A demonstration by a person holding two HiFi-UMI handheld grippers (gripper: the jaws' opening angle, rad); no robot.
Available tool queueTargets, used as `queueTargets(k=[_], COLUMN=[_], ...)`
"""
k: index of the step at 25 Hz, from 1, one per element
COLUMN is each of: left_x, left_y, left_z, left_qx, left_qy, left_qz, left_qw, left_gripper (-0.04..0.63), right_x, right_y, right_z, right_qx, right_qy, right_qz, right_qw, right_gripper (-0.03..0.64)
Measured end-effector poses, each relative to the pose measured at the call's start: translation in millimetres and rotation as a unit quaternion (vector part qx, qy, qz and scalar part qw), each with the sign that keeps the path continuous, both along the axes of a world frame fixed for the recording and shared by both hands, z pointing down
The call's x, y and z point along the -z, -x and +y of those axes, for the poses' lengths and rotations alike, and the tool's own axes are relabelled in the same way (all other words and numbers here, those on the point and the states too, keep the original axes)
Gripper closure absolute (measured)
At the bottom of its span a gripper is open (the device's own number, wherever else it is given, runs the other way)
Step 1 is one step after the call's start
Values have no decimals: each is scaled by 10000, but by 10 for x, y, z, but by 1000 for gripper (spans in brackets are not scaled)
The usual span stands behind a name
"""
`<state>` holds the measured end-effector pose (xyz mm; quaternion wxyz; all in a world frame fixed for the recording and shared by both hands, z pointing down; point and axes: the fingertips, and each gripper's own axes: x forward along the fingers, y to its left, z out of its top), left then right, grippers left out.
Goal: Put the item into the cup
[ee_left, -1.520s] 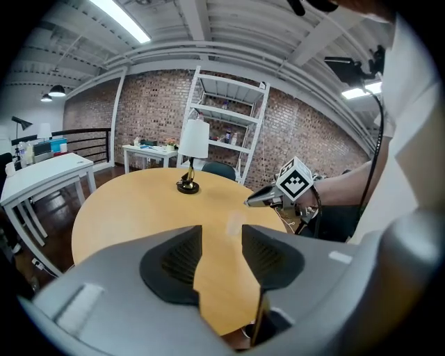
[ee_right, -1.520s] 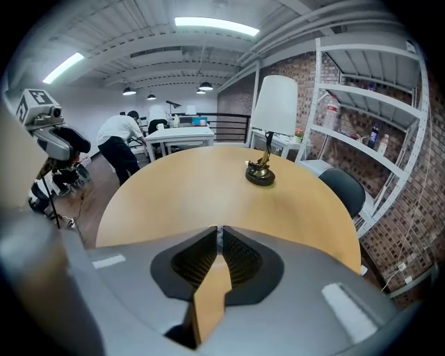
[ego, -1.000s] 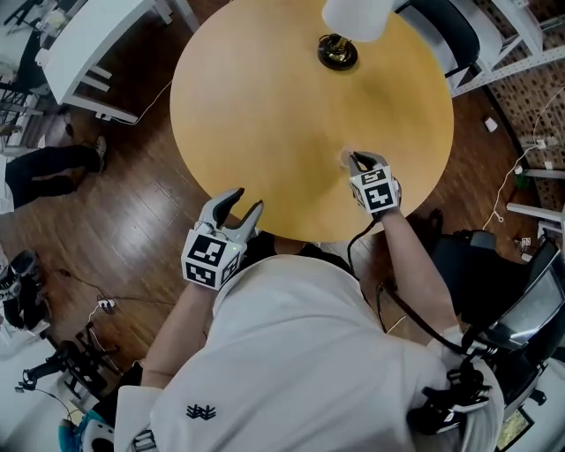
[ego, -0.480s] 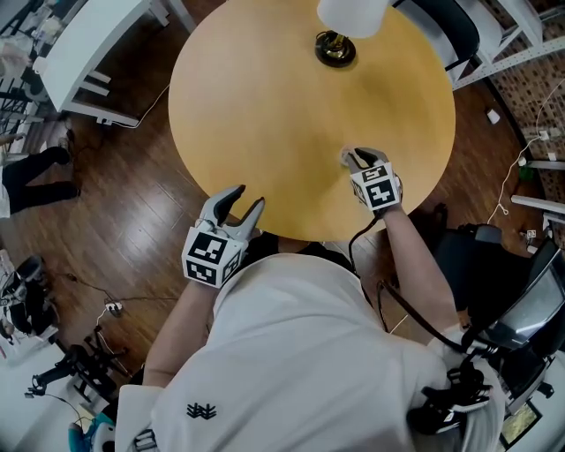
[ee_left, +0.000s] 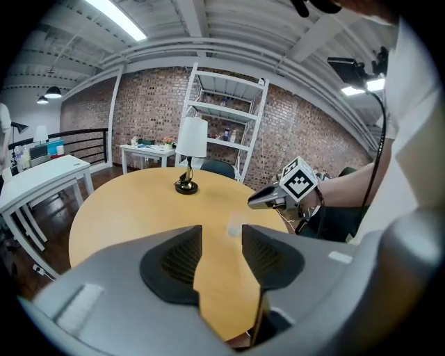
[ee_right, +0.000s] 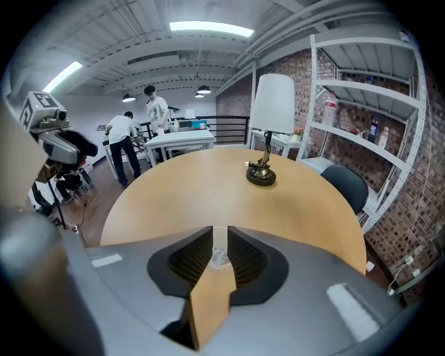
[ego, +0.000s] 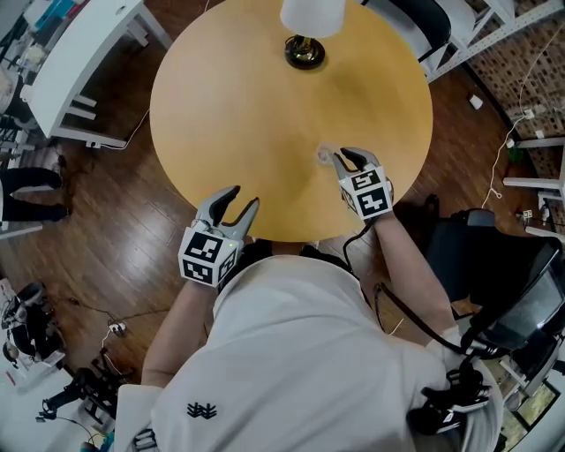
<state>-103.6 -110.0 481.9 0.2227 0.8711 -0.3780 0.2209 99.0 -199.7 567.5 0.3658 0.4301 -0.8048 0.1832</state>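
Two jaws slightly apart: right gripper [ego: 342, 158] released, clear cup [ego: 325, 157] just off its tips

Its jaws have just been closing a little yet stand parted, nothing pressed between the pads; the left gripper [ego: 242, 199] hangs at the near rim of the round wooden table [ego: 229, 106], jaws wide and empty. Farther out, a lamp [ego: 305, 51] with a white shade stands at the table's far side, well apart from both grippers; a black chair [ego: 425, 19] sits beyond it, near a white shelf rack [ee_right: 358, 87]; a white desk [ego: 84, 53] stands off to the left. The right gripper view shows two people [ee_right: 132, 142] standing at a distant table, while the head view catches only dark trouser legs [ego: 31, 181] at its left edge; only the left gripper view shows the right gripper side-on, tips clear of the tabletop. The cup stands on the table just past those tips, apart from them; in the right gripper view it shows through the narrow gap between the jaws; its contents cannot be made out.
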Motion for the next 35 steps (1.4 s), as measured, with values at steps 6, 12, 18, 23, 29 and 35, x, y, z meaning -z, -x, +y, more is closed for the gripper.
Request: queueTargets(k=[6, 12, 18, 23, 29, 35], left_x=[93, 142, 168, 297, 424, 374], left_y=[-440, -759, -793, -745, -410, -98], left_z=[41, 268, 540, 757, 1178, 1574], left_qx=[8, 215, -36, -353, -529, -650], left_qy=[-85, -109, -237, -500, -596, -547], left_qz=[-13, -108, -140, -14, 113, 98], left_qw=[10000, 9997, 9996, 9981, 9968, 9963], left_gripper=[434, 434, 434, 434, 433, 434], right_x=[504, 850, 1173, 1471, 1711, 1781], right_y=[-289, -619, -779, -784, -545, -304], right_z=[239, 645, 1102, 1569, 2154, 2624], right_qx=[11, 71, -195, -609, -886, -983], right_qy=[-343, -619, -997, -1271, -1455, -1487], right_qz=[-320, -659, -793, -921, -851, -760], right_qw=[9989, 9959, 9917, 9857, 9817, 9810], right_gripper=[548, 546, 541, 528, 498, 447])
